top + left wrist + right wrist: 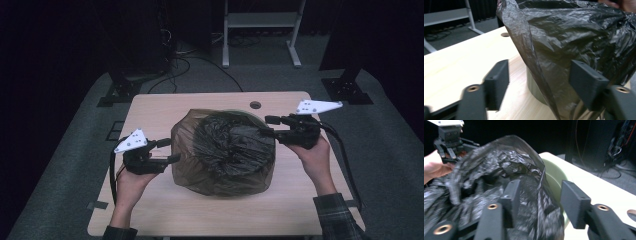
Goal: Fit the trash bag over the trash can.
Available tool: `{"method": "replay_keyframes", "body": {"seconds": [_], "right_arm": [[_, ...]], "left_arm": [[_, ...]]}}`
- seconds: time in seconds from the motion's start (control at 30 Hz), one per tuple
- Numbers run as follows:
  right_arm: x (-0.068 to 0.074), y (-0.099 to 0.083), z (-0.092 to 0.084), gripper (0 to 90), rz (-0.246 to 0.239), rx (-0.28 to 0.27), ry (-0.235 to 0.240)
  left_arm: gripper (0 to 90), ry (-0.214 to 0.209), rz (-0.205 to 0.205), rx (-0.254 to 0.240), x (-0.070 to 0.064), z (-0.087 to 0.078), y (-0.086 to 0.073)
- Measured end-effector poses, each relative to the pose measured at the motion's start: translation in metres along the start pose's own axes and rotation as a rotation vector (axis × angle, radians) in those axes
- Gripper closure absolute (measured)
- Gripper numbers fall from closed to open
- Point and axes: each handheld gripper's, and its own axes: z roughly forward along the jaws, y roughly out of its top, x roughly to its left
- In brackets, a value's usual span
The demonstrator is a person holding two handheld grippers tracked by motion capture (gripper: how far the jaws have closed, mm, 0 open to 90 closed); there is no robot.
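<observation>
The left gripper [167, 151] sits just beside the bag [223, 150], at its left edge, jaws spread. In the left gripper view a fold of the bag's film hangs in the gap between them, nearer the right-hand jaw, and neither pad presses on it. The right gripper [268, 126] is at the bag's upper right rim, jaws spread too; in its own view the film [499, 177] bulges up between and behind the jaws, and the pads do not clamp it.

The bag is dark, thin, crinkled plastic, pulled over a pale green bin [552, 180] whose wall peeks out under the film. Bag and bin stand in the middle of the table [150, 107], a light wood top. A round hole [255, 105] in the top lies just behind the bag. Farther behind the bag, on the grey floor, stands a white frame [260, 22], with loose cables [180, 62] to its left.
</observation>
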Motion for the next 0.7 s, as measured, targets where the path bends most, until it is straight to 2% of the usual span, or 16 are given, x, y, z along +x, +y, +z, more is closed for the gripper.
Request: {"method": "replay_keyframes", "body": {"seconds": [0.03, 0.07, 0.1, 0.13, 0.17, 0.2, 0.23, 0.33, 0.37, 0.43, 0.47, 0.5, 0.6, 0.63, 0.7], "right_arm": [[0.0, 0.0, 0.0, 52.0, 0.0, 0.0, 0.0], [-0.003, 0.001, 0.011, 60.9, 0.004, 0.027, 0.01], [-0.003, 0.001, 0.011, 60.9, 0.004, 0.027, 0.01], [-0.004, 0.001, 0.015, 69.8, -0.001, 0.041, 0.012], [-0.005, 0.001, 0.019, 73.9, -0.003, 0.057, 0.004], [-0.008, 0.0, 0.022, 89.8, -0.004, 0.071, -0.007], [-0.009, 0.001, 0.022, 89.9, -0.012, 0.064, -0.026], [-0.014, 0.003, 0.021, 90.0, 0.003, 0.042, -0.043], [-0.021, 0.006, 0.018, 90.0, 0.019, 0.022, -0.074], [-0.025, 0.006, 0.016, 90.0, 0.032, 0.013, -0.089], [-0.034, 0.007, 0.015, 90.0, 0.061, 0.002, -0.103], [-0.034, 0.007, 0.015, 90.0, 0.061, 0.002, -0.103], [-0.05, 0.002, 0.014, 90.0, 0.105, 0.007, -0.166], [-0.05, 0.002, 0.014, 90.0, 0.105, 0.007, -0.166], [-0.058, -0.006, 0.016, 90.0, 0.135, 0.019, -0.181]], "left_arm": [[45.7, 0.0, 0.0, 0.0, 0.0, 0.0, 0.0], [55.0, -0.019, 0.002, -0.002, 0.001, 0.001, 0.0], [55.0, -0.025, 0.006, 0.0, 0.002, 0.003, 0.0], [64.8, -0.029, 0.006, 0.0, 0.004, 0.004, 0.0], [72.1, -0.037, 0.007, 0.001, 0.005, 0.006, 0.0], [85.6, -0.038, 0.006, 0.004, 0.007, 0.008, 0.001], [89.5, -0.036, 0.008, 0.004, 0.009, 0.01, 0.001], [89.6, -0.014, 0.0, -0.017, 0.017, 0.015, 0.005], [89.6, -0.006, -0.004, -0.024, 0.02, 0.018, 0.007], [89.6, 0.012, -0.007, -0.023, 0.027, 0.024, 0.012], [89.6, 0.022, -0.016, -0.021, 0.034, 0.031, 0.017], [89.7, 0.022, -0.016, -0.021, 0.034, 0.031, 0.017], [89.7, 0.034, -0.029, 0.005, 0.043, 0.045, 0.021], [89.7, 0.039, -0.034, 0.022, 0.046, 0.05, 0.021], [89.7, 0.046, -0.046, 0.047, 0.051, 0.059, 0.018]]}}
